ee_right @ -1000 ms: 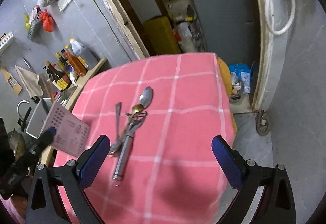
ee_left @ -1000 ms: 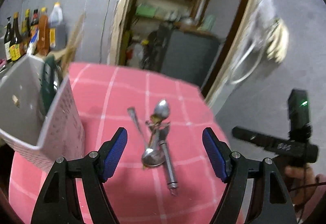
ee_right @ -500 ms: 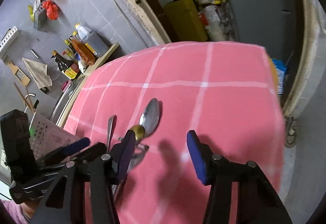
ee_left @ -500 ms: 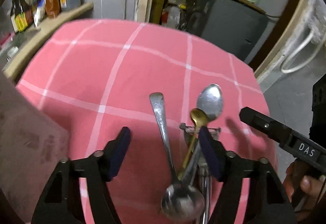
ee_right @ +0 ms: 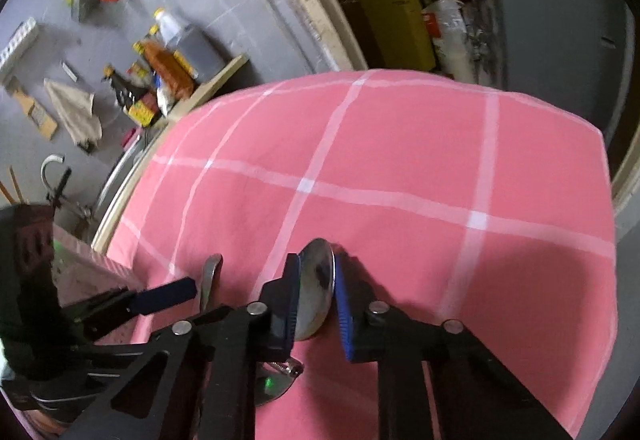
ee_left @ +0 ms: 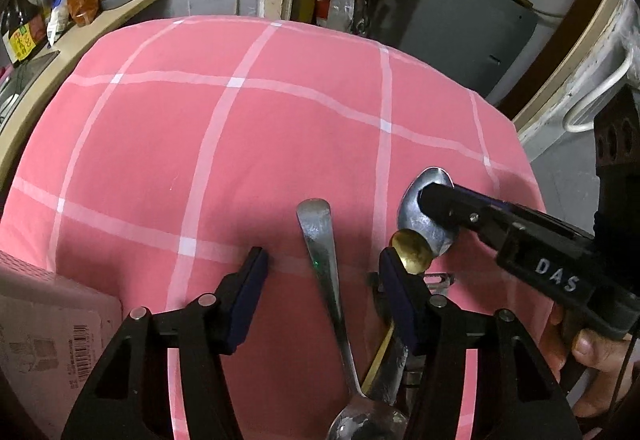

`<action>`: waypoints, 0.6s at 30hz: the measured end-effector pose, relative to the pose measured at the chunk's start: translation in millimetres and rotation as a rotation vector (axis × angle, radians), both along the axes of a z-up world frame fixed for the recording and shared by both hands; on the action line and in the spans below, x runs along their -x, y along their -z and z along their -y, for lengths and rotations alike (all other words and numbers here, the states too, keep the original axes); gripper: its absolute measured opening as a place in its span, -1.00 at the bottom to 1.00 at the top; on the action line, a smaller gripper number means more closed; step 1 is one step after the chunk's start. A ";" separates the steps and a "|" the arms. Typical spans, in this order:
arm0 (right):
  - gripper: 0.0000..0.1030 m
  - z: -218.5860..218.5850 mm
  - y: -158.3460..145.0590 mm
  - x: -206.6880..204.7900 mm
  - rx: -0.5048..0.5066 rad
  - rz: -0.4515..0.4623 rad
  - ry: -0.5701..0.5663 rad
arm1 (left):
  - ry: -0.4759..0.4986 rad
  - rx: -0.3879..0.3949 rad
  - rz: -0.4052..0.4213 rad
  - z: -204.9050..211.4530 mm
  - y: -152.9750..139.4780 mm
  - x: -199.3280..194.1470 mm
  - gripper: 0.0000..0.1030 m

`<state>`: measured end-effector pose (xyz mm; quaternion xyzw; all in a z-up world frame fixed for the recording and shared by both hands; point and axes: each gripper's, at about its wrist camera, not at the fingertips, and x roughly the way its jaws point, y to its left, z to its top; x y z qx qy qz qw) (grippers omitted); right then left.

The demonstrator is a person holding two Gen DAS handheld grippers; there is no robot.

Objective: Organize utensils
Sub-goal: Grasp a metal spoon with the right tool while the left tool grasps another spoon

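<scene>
Right hand-held gripper (ee_right: 316, 298) clamped on large spoon bowl (ee_right: 316, 292), lower centre. Left hand-held gripper (ee_left: 320, 288) apart, straddling second spoon handle (ee_left: 322, 252). Gold spoon (ee_left: 412, 252) overlaps. Basket (ee_left: 44, 336) lower left on pink-clothed worktop (ee_left: 240, 144).

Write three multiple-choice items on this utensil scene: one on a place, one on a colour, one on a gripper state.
1. The long silver spoon handle lies
A. between the left gripper's fingers
B. in the basket
C. on the floor

2. The checked tablecloth is
A. green
B. pink
C. blue

3. The right gripper's blue pads are
A. wide apart over bare cloth
B. out of view
C. around the large silver spoon bowl

Key: 1 A, handle runs between spread fingers; 2 B, pink with white lines; 3 C, bowl sits between both pads.
</scene>
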<state>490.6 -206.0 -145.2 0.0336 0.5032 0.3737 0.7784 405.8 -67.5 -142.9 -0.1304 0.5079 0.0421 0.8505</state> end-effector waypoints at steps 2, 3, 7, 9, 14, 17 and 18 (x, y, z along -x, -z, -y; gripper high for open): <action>-0.80 0.5 1.7 -0.4 -0.009 -0.012 0.008 | -0.003 -0.001 -0.001 -0.2 0.7 1.1 -0.07; -0.81 2.5 2.5 0.4 -0.017 -0.022 0.016 | -0.006 -0.002 -0.001 0.9 0.3 1.6 -0.11; -0.85 4.5 2.2 3.3 -0.026 -0.029 0.026 | -0.010 -0.061 -0.008 6.9 -0.8 -3.5 -0.42; -0.87 6.3 2.2 4.4 -0.034 -0.033 0.037 | -0.005 -0.070 -0.008 5.0 0.6 -5.5 -0.65; -0.90 11.8 -0.6 12.8 -0.059 -0.041 0.071 | -0.024 0.014 -0.004 -4.5 1.3 -5.2 -0.82; -0.91 20.4 -7.9 21.9 -0.067 -0.025 0.093 | -0.024 0.079 0.042 -4.8 -6.7 2.0 -0.83; -0.92 20.8 -10.5 24.3 -0.070 -0.018 0.099 | -0.015 0.096 0.063 -4.2 -10.4 5.7 -0.83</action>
